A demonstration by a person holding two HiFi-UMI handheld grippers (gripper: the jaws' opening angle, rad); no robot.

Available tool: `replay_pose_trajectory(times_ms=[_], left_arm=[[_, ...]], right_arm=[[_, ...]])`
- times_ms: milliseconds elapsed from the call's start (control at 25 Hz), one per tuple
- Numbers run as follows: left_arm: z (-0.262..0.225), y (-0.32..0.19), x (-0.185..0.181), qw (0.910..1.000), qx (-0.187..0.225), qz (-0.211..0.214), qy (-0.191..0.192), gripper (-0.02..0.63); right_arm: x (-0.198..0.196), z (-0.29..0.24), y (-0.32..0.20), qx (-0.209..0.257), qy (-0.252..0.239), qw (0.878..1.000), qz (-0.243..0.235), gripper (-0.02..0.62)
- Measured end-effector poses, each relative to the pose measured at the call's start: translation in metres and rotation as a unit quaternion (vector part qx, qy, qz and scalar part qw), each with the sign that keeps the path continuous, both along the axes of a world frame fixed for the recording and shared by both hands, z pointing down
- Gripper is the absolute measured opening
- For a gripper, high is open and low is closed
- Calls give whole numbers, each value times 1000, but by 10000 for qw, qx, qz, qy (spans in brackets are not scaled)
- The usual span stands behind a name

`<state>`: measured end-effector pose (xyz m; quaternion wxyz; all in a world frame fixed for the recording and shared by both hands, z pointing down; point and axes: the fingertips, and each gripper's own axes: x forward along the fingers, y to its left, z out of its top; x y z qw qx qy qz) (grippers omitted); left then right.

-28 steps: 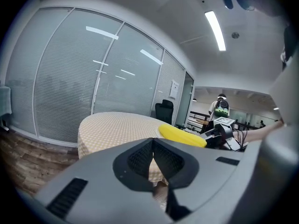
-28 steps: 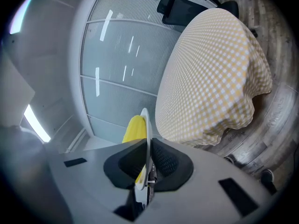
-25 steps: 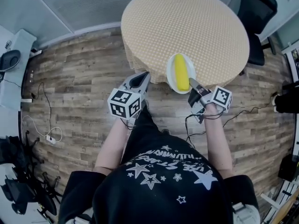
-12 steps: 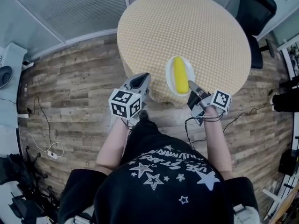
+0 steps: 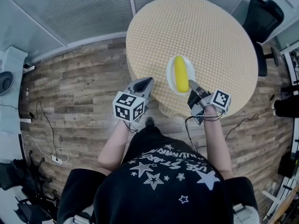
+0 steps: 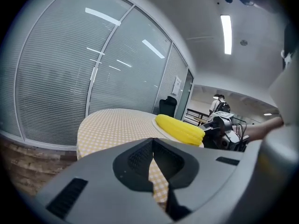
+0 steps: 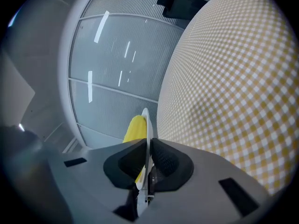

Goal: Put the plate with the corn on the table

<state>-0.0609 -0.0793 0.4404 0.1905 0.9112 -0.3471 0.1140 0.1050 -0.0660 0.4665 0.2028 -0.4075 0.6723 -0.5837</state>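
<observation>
Plate (image 5: pixel 170 76) hangs over table (image 5: pixel 196 27) edge, right gripper (image 5: pixel 191 82) fingers gripping its rim; left gripper (image 5: pixel 149 80) fingers clenched.

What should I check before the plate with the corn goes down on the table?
1. Right gripper shut on the plate rim: ok.
2. Corn lying along the plate's middle, away from its rim: ok.
3. Plate over the table, inside its near edge, in the head view: ok.
4. Nothing on the table where the plate would land: ok.
5. Left gripper shut, empty, apart from the plate: ok.
6. Gap left between plate and table: cannot tell.
</observation>
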Motion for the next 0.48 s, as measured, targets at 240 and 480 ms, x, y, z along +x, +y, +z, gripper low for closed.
replay_pose_trajectory(times_ms=[240, 480], left_arm=[[13, -14, -18, 9998, -146, 100, -13, 8], [18, -15, -20, 9997, -230, -2, -37, 8]], right_arm=[[-20, 8, -22, -99, -49, 9998, 138, 38], [-21, 16, -22, -237, -34, 9997, 68, 38]])
